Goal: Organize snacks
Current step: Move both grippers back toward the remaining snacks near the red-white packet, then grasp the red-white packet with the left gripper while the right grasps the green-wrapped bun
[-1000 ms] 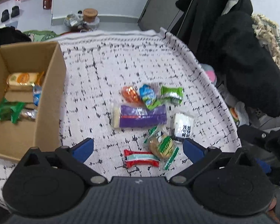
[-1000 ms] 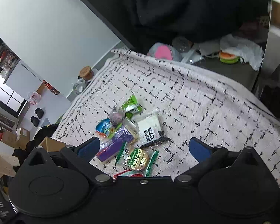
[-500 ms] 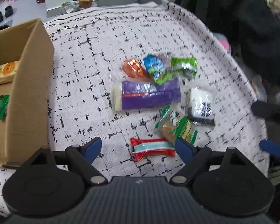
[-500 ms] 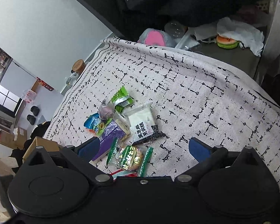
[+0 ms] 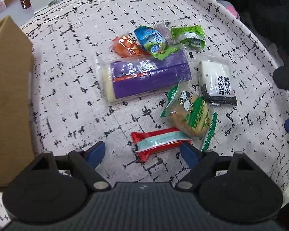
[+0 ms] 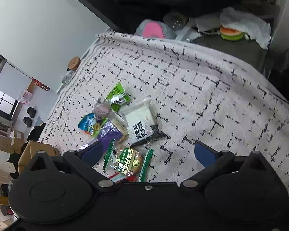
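Several snack packets lie in a heap on the patterned cloth (image 5: 71,61). In the left wrist view my left gripper (image 5: 142,152) hangs open low over a red and pale-blue packet (image 5: 158,142), which lies between its fingers with one end at the right fingertip (image 5: 188,152). Beyond it lie a green cookie packet (image 5: 190,115), a long purple packet (image 5: 148,77) and a white packet (image 5: 217,82). In the right wrist view my right gripper (image 6: 147,154) is closing, still wide, with the green cookie packet (image 6: 125,161) between its fingers, untouched.
A cardboard box (image 5: 9,96) stands at the left of the cloth. Orange (image 5: 127,46), blue (image 5: 152,40) and green (image 5: 188,34) small packets lie at the heap's far side. Dark clothing, a pink item (image 6: 152,28) and a tissue (image 6: 244,25) sit beyond the cloth's far edge.
My left gripper has come down close to the snacks and its fingers have narrowed around the red packet. The right gripper has sunk slightly toward the green cookie packet.
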A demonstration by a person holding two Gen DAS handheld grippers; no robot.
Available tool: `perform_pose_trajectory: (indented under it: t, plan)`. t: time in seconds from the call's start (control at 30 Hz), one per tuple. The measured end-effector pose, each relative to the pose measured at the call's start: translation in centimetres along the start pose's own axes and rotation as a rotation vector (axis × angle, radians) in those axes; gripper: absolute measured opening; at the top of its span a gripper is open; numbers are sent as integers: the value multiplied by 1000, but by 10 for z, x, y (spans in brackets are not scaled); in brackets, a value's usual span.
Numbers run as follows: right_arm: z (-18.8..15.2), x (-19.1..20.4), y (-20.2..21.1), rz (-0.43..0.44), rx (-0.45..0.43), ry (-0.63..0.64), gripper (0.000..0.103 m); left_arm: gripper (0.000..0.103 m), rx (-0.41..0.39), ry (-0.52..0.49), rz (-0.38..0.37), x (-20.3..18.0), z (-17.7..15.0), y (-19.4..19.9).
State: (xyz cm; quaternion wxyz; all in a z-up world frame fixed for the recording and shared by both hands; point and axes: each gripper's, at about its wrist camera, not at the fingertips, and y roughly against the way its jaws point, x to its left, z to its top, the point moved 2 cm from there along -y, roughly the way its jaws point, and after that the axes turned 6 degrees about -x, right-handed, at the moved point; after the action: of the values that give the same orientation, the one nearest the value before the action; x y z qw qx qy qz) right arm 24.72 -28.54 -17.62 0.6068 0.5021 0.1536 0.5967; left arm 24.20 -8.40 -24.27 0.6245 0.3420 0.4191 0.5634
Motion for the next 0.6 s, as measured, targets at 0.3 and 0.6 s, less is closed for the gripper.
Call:
perform_pose_trajectory:
  t: [0.3,0.6]
  plan:
    - [-12,1,-23,-18,81,-26,91,85,-40,-53,-11,-3,11,-6]
    - [-21,8,-39,-52,94,-20,90,37,-69,-48,-46,3,11,1]
